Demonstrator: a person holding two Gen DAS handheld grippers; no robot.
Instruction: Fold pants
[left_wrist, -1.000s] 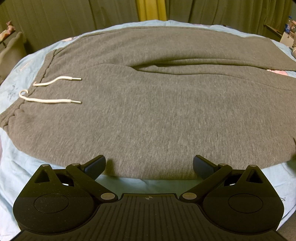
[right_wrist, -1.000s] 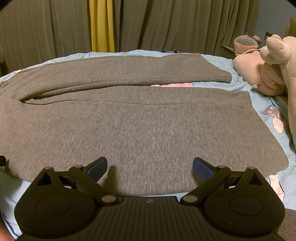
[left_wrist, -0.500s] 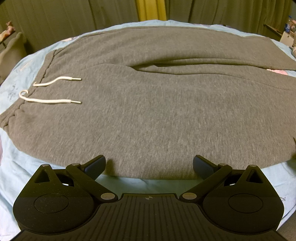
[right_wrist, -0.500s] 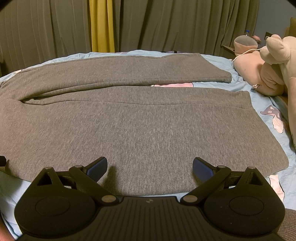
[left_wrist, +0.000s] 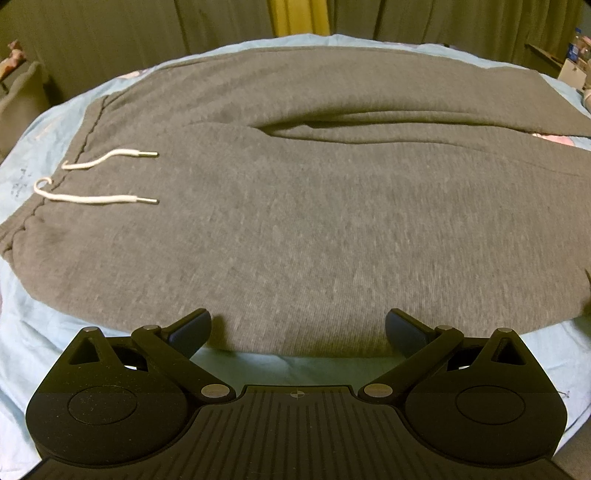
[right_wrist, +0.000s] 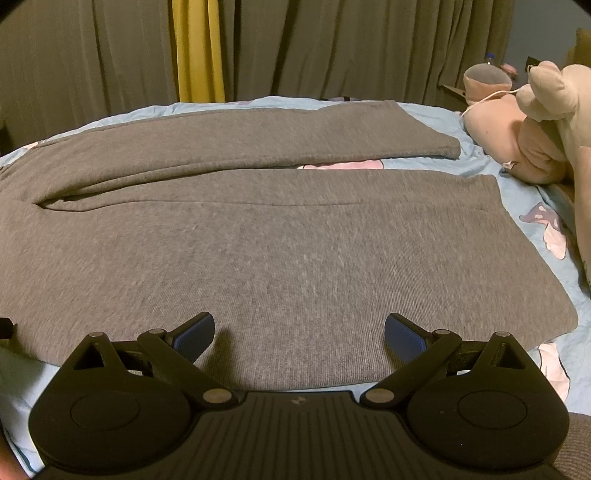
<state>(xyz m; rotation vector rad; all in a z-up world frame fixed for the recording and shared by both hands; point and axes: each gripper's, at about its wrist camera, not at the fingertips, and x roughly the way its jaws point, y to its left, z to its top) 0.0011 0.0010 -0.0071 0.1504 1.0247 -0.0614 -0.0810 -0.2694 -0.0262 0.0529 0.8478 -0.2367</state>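
Both the left gripper (left_wrist: 297, 330) and right gripper (right_wrist: 299, 332) are being held wide apart (gripping nothing) at the near edge of the grey pants (left_wrist: 295, 221), spread flat.

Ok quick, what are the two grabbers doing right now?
Left gripper: open, holding nothing, at the near edge of the pants.
Right gripper: open, holding nothing, over the pants.

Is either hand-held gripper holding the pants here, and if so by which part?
Nothing is held. The left hand-held gripper and right hand-held gripper are both open at the near edge of the grey pants.
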